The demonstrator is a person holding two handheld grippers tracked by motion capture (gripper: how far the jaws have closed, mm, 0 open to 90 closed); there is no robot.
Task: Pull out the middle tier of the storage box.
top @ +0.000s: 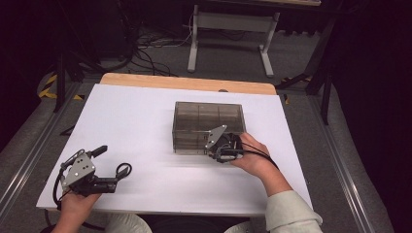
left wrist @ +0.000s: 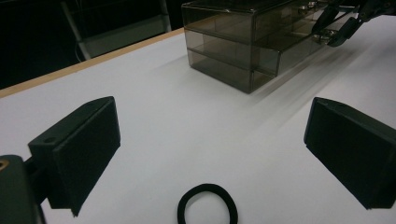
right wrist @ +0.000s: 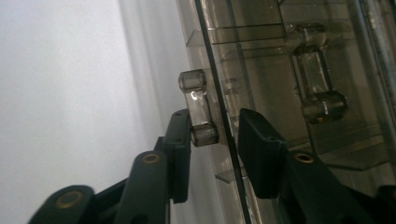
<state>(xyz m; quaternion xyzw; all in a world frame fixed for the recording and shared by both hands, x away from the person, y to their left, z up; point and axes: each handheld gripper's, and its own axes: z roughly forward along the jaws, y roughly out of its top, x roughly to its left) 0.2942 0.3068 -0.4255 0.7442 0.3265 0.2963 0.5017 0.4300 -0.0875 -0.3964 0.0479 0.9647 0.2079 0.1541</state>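
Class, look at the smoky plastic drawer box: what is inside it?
Through the tinted walls of the drawer box only dividers and drawer fronts show; any contents are too dark to tell. The right claw covers its near corner.

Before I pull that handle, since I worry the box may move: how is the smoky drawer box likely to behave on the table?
The drawer box looks like thin clear plastic with empty-looking compartments, so probably light. It sits on a smooth white table, so it may slide toward the right gripper instead of the drawer opening. It is low and wide, so tipping seems unlikely.

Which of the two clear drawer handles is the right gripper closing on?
The handle nearer the white tabletop: the right gripper has one finger beside its lower knob. The other handle sits farther along the drawer box, untouched.
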